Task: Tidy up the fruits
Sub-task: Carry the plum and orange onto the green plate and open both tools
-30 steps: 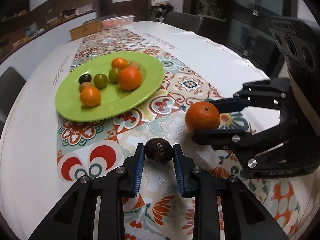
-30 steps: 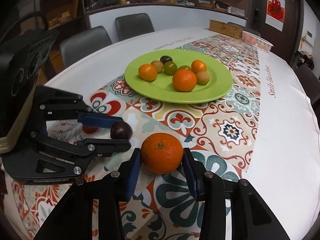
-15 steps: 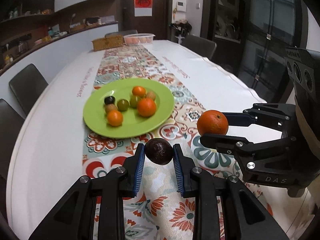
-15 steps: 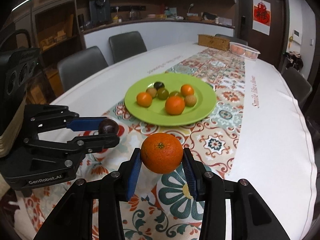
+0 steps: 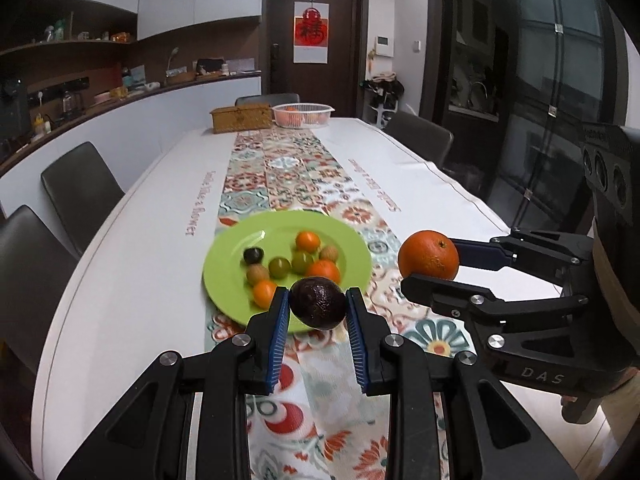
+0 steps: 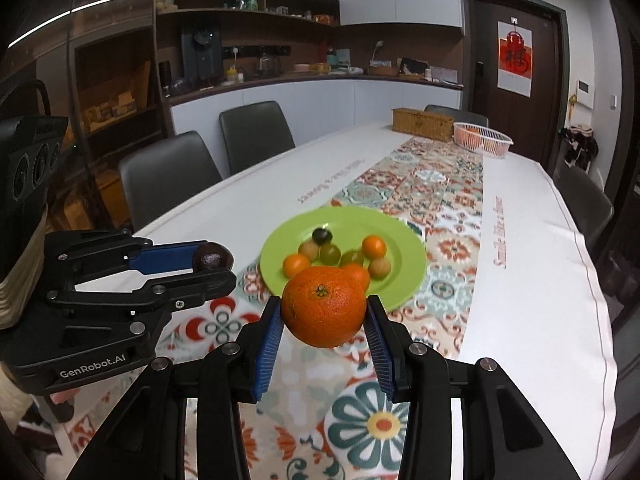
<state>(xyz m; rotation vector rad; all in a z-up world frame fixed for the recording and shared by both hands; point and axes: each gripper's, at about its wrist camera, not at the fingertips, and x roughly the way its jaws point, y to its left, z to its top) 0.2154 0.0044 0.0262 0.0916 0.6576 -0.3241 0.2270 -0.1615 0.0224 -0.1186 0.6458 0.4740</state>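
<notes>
My left gripper (image 5: 318,306) is shut on a dark avocado (image 5: 318,303) and holds it in the air above the table, near the front rim of a green plate (image 5: 224,276). My right gripper (image 6: 323,312) is shut on a large orange (image 6: 323,311), also lifted clear of the table. In the left wrist view the orange (image 5: 429,255) hangs to the right of the plate. In the right wrist view the avocado (image 6: 212,256) is left of the plate (image 6: 404,276). The plate holds several small fruits: oranges, green ones, brown ones and a dark one.
A long white table (image 5: 132,240) carries a patterned runner (image 5: 288,172). At its far end stand a wicker box (image 5: 241,118) and a white basket (image 5: 303,114) of fruit. Grey chairs (image 5: 80,190) line both sides. A counter with shelves is at the left.
Both grippers have lifted off the table with their fruit: the left with the avocado, the right with the orange. Both have risen, and the plate now lies farther below.
</notes>
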